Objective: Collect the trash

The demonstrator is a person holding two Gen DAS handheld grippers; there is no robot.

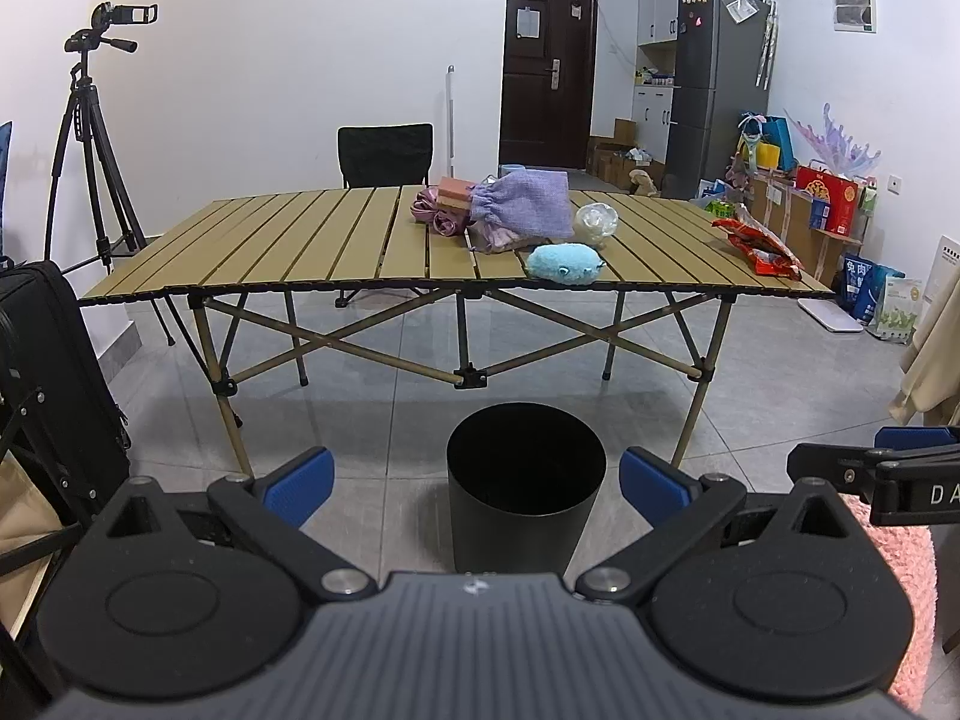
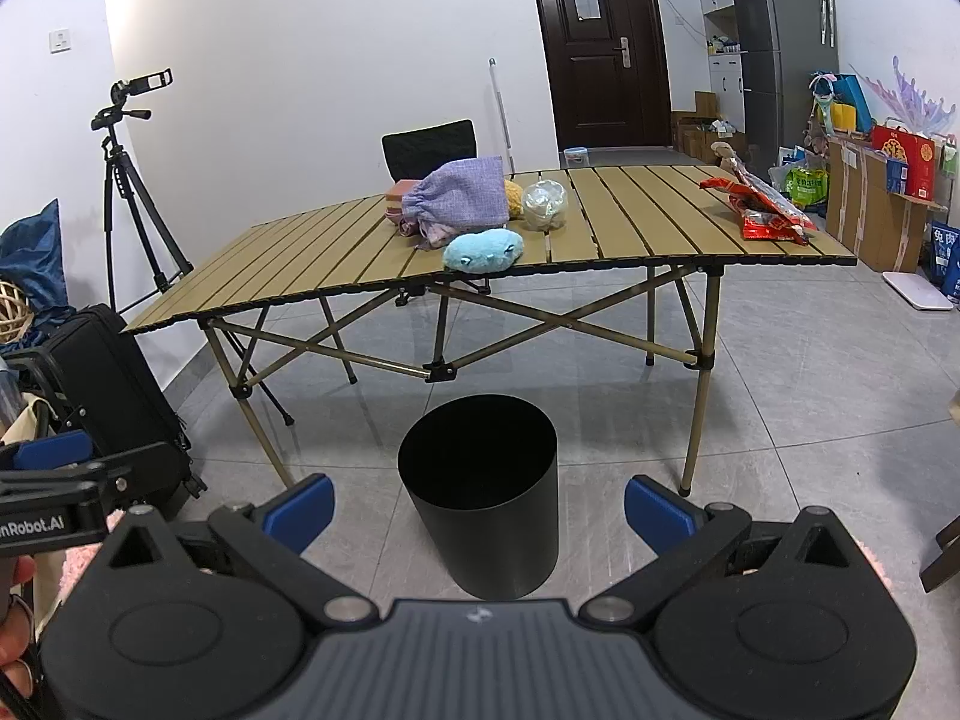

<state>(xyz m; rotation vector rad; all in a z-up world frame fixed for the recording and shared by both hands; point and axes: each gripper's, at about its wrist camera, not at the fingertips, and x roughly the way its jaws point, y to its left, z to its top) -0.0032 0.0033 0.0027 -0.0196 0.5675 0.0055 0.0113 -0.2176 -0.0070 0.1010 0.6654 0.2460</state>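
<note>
The folding slatted table (image 1: 300,240) stands well ahead of both grippers. The black bin (image 1: 525,480) sits on the floor between the grippers and the table, open and seemingly empty. The red snack wrappers (image 2: 762,207) lie at the table's right end, long axis running front to back; a crumpled clear plastic bag (image 2: 545,204) lies near the centre, beside a purple pouch (image 2: 459,192). Left gripper (image 1: 477,483) and right gripper (image 2: 479,507): both spread wide, holding nothing. The wrappers lie forward and right, likely nearer the right gripper.
</note>
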